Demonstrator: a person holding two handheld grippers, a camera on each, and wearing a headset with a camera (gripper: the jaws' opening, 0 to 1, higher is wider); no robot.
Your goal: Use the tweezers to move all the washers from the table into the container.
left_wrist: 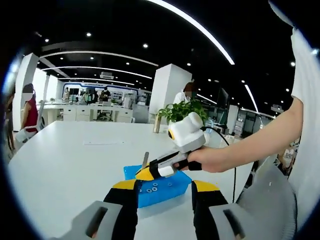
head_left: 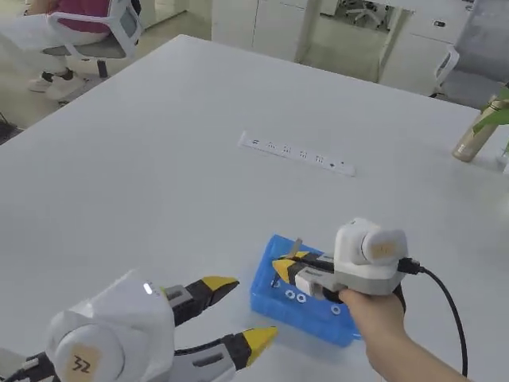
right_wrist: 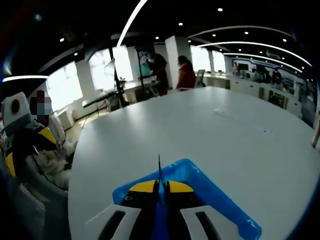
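A blue container (head_left: 274, 306) lies near the table's front edge with several small washers (head_left: 296, 298) on its floor. Over it, my right gripper (head_left: 280, 267) is shut on thin metal tweezers (head_left: 295, 248), whose tip points toward the container's far rim. In the right gripper view the tweezers (right_wrist: 159, 169) stick out between the closed yellow jaws above the container (right_wrist: 210, 192). My left gripper (head_left: 248, 310) hovers open just left of the container, holding nothing. The left gripper view has its own gripper (left_wrist: 165, 189), the container (left_wrist: 160, 194), the washers (left_wrist: 155, 186) and the tweezers (left_wrist: 145, 159).
A white power strip (head_left: 296, 153) lies mid-table beyond the container. A bottle (head_left: 477, 131) stands at the far right edge. A person sits on an office chair (head_left: 95, 32) past the far left corner. A potted plant (left_wrist: 182, 110) stands at the table's far end.
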